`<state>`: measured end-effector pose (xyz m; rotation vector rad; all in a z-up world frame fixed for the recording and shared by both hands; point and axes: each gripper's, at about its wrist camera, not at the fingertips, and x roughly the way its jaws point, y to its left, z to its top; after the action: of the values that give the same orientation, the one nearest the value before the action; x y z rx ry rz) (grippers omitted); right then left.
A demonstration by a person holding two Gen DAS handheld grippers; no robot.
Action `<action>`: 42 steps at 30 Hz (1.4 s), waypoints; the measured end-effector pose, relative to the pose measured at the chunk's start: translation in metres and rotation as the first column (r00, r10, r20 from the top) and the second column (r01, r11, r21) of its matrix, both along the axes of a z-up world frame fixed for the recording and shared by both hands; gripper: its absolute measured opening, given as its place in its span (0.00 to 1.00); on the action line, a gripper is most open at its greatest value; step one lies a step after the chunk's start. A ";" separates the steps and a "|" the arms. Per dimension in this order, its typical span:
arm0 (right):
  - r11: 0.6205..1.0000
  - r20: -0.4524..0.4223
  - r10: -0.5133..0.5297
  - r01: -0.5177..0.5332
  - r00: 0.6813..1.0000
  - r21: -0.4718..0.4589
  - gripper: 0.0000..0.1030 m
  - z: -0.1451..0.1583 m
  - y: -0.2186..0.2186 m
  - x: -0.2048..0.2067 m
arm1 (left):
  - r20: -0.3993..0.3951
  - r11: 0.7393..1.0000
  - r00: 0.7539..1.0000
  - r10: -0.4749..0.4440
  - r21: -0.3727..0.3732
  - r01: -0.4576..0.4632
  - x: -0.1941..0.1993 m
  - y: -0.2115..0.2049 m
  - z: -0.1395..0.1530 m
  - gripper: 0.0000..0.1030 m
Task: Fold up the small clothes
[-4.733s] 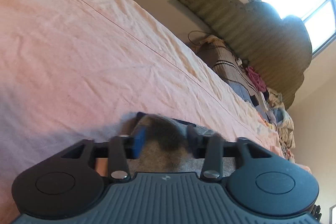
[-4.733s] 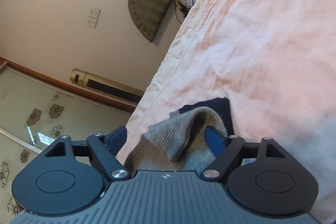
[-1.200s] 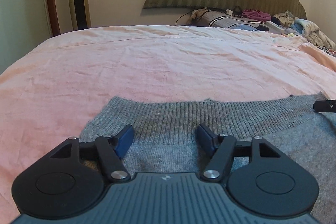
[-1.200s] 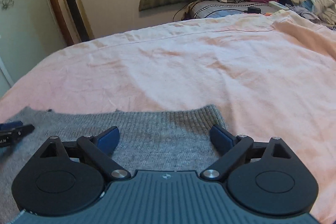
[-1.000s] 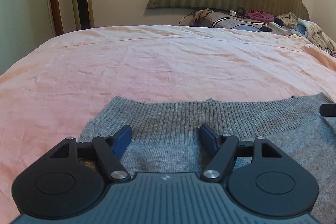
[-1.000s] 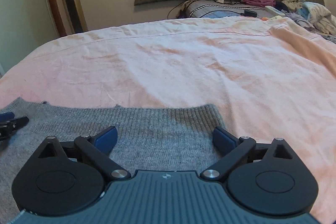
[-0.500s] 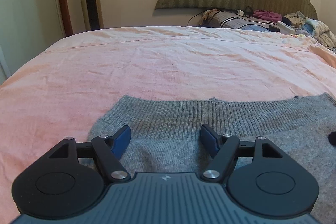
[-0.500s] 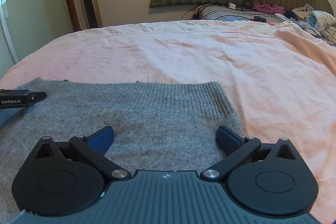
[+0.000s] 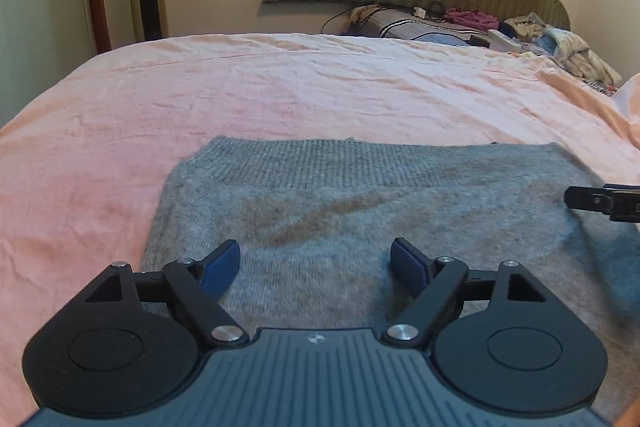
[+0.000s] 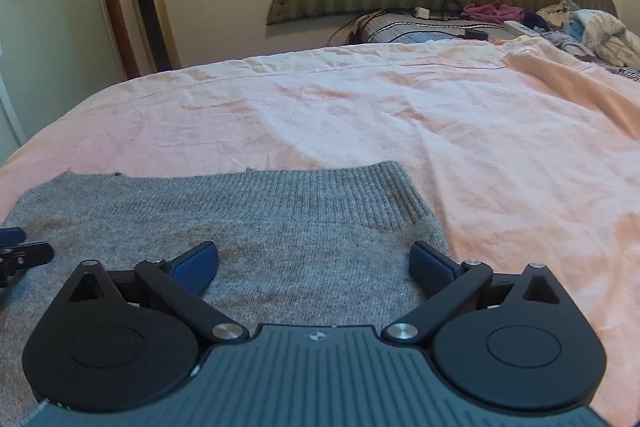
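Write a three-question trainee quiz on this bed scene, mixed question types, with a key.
1. True or false: the grey knit garment lies spread flat on the pink bedsheet.
2. Multiple choice: the left gripper is A) shut on the garment, B) open above it, C) out of view.
3. Fill in: the garment's far edge is a band of ______ knit.

Key: 1 true; 2 B; 3 ribbed. The right gripper stands open over the garment too, pinching nothing.

A grey knitted garment (image 9: 360,211) lies spread flat on the pink bedsheet (image 9: 280,87), its ribbed hem towards the headboard.
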<state>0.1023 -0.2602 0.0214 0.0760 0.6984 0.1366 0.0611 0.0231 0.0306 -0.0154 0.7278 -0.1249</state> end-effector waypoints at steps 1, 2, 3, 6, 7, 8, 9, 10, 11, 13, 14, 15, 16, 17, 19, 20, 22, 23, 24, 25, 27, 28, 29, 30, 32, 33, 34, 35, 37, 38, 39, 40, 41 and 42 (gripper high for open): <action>0.999 0.006 0.027 -0.027 1.000 0.023 1.00 0.005 0.005 -0.009 | 0.001 0.999 1.000 -0.018 -0.031 0.018 -0.011 0.002 0.003 0.80; 0.997 0.010 0.071 -0.071 0.997 0.043 1.00 0.007 0.012 -0.018 | -0.004 0.999 1.000 -0.027 -0.046 0.027 -0.017 0.002 0.003 0.80; 0.992 0.009 0.115 -0.116 0.993 0.040 1.00 0.007 0.020 -0.026 | -0.011 0.998 0.999 -0.039 -0.048 0.038 -0.022 0.001 0.000 0.80; 0.966 0.010 0.213 -0.208 0.977 -0.155 1.00 -0.014 0.045 -0.044 | 0.071 0.996 0.994 -0.087 0.026 0.085 -0.036 -0.002 -0.023 0.84; 0.963 0.030 0.229 -0.222 0.973 -0.154 1.00 -0.014 0.043 -0.048 | 0.068 0.996 0.994 -0.091 0.005 0.091 -0.035 0.002 -0.024 0.84; 0.971 0.020 0.214 -0.210 0.977 -0.118 1.00 -0.012 0.036 -0.044 | 0.056 0.997 0.996 -0.076 -0.006 0.077 -0.031 0.006 -0.022 0.87; 0.973 0.016 0.200 -0.197 0.980 -0.116 1.00 -0.012 0.030 -0.041 | 0.059 0.997 0.996 -0.074 0.016 0.073 -0.029 0.005 -0.022 0.89; 0.978 0.006 0.181 -0.179 0.984 -0.109 1.00 -0.011 0.024 -0.038 | 0.060 0.997 0.995 -0.075 0.027 0.073 -0.029 0.004 -0.021 0.89; 0.983 -0.009 0.159 -0.160 0.987 -0.085 1.00 -0.010 0.017 -0.036 | 0.050 0.998 0.997 -0.058 0.036 0.056 -0.031 0.002 -0.018 0.89; 0.986 -0.028 0.127 -0.129 0.991 -0.103 1.00 -0.002 0.014 -0.044 | 0.032 0.999 0.999 -0.033 0.038 0.031 -0.041 0.000 -0.006 0.88; 0.986 -0.028 0.111 -0.114 0.993 -0.124 1.00 0.004 0.017 -0.053 | 0.037 0.999 0.998 -0.044 0.015 0.044 -0.050 0.001 -0.002 0.88; 0.986 -0.021 0.116 -0.118 0.993 -0.117 1.00 0.009 0.018 -0.065 | 0.042 0.998 0.997 -0.062 -0.013 0.063 -0.060 0.002 0.001 0.88; 0.986 -0.015 0.142 -0.142 0.990 -0.083 1.00 0.012 0.019 -0.076 | 0.039 0.996 0.996 -0.079 -0.039 0.080 -0.070 0.003 0.002 0.88; 0.984 -0.019 0.171 -0.172 0.985 -0.049 1.00 0.011 0.020 -0.086 | 0.024 0.995 0.996 -0.085 -0.049 0.086 -0.077 0.003 0.000 0.88; 0.972 -0.079 0.224 -0.229 0.971 -0.060 1.00 -0.004 0.027 -0.101 | -0.027 0.995 0.995 -0.094 -0.027 0.093 -0.085 0.002 -0.016 0.88; 0.954 -0.036 0.252 -0.255 0.967 -0.157 1.00 -0.010 0.034 -0.113 | 0.028 0.993 0.993 -0.115 0.037 0.114 -0.095 -0.001 -0.022 0.90; 0.960 -0.026 0.251 -0.252 0.968 -0.121 1.00 -0.011 0.023 -0.118 | 0.023 0.991 0.993 -0.119 0.068 0.118 -0.100 0.000 -0.022 0.90; 0.965 -0.034 0.228 -0.231 0.973 -0.128 1.00 -0.007 0.018 -0.116 | 0.004 0.992 0.994 -0.109 0.066 0.109 -0.101 0.003 -0.018 0.90; 0.965 -0.049 0.217 -0.222 0.975 -0.137 1.00 -0.005 0.014 -0.114 | -0.002 0.993 0.995 -0.096 0.068 0.096 -0.103 0.007 -0.014 0.90; 0.967 -0.058 0.213 -0.219 0.975 -0.133 0.99 -0.001 0.013 -0.114 | 0.001 0.994 0.997 -0.081 0.070 0.081 -0.109 0.010 -0.009 0.90; 0.972 -0.069 0.176 -0.185 0.982 -0.146 1.00 0.008 0.020 -0.119 | 0.016 0.995 0.997 -0.081 0.052 0.081 -0.117 0.014 -0.003 0.90; 0.972 -0.062 0.184 -0.191 0.981 -0.140 1.00 0.012 0.026 -0.123 | 0.016 0.996 0.996 -0.084 0.040 0.084 -0.120 0.013 -0.002 0.90; 0.969 -0.048 0.211 -0.215 0.976 -0.123 1.00 0.014 0.032 -0.125 | 0.004 0.995 0.996 -0.093 0.032 0.093 -0.122 0.011 -0.004 0.90; 0.963 -0.039 0.246 -0.249 0.968 -0.102 1.00 0.014 0.039 -0.129 | -0.018 0.994 0.995 -0.100 0.036 0.101 -0.121 0.007 -0.009 0.90; 0.943 -0.086 0.306 -0.314 0.948 -0.107 1.00 0.003 0.052 -0.129 | 0.011 0.991 0.994 -0.109 0.084 0.108 -0.126 0.001 -0.021 0.94; 0.934 -0.114 0.314 -0.328 0.943 -0.140 1.00 -0.007 0.055 -0.128 | 0.021 0.991 0.994 -0.110 0.074 0.108 -0.128 0.003 -0.023 0.94; 0.933 -0.058 0.329 -0.334 0.943 -0.136 1.00 -0.009 0.050 -0.136 | 0.009 0.993 0.995 -0.099 0.059 0.099 -0.128 0.006 -0.020 0.94; 0.935 -0.054 0.329 -0.333 0.943 -0.121 1.00 -0.009 0.044 -0.138 | -0.003 0.995 0.996 -0.085 0.052 0.085 -0.129 0.009 -0.017 0.94; 0.947 -0.069 0.302 -0.307 0.951 -0.093 1.00 -0.003 0.032 -0.140 | 0.001 1.000 1.000 -0.028 -0.014 0.028 -0.138 0.025 -0.006 0.94; 0.951 -0.066 0.295 -0.299 0.953 -0.080 1.00 -0.001 0.026 -0.142 | 0.007 0.998 1.000 0.002 -0.056 -0.002 -0.143 0.033 -0.003 0.94; 0.955 -0.057 0.284 -0.288 0.957 -0.070 1.00 -0.001 0.020 -0.144 | 0.007 0.992 0.999 0.047 -0.114 -0.046 -0.150 0.045 -0.001 0.94; 0.960 -0.043 0.269 -0.272 0.962 -0.064 1.00 -0.003 0.012 -0.149 | -0.018 0.975 0.994 0.108 -0.194 -0.110 -0.156 0.058 -0.002 0.94; 0.964 -0.022 0.259 -0.259 0.966 -0.056 1.00 -0.006 0.007 -0.153 | -0.055 0.953 0.988 0.147 -0.260 -0.156 -0.160 0.067 -0.005 0.94; 0.968 0.000 0.249 -0.249 0.968 -0.037 1.00 -0.009 0.002 -0.157 | -0.095 0.920 0.979 0.179 -0.336 -0.201 -0.163 0.077 -0.010 0.94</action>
<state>-0.0547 -0.2579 0.0126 -0.0477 0.7041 0.3652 -0.1020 0.0998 0.0211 -0.4265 0.7562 -0.0646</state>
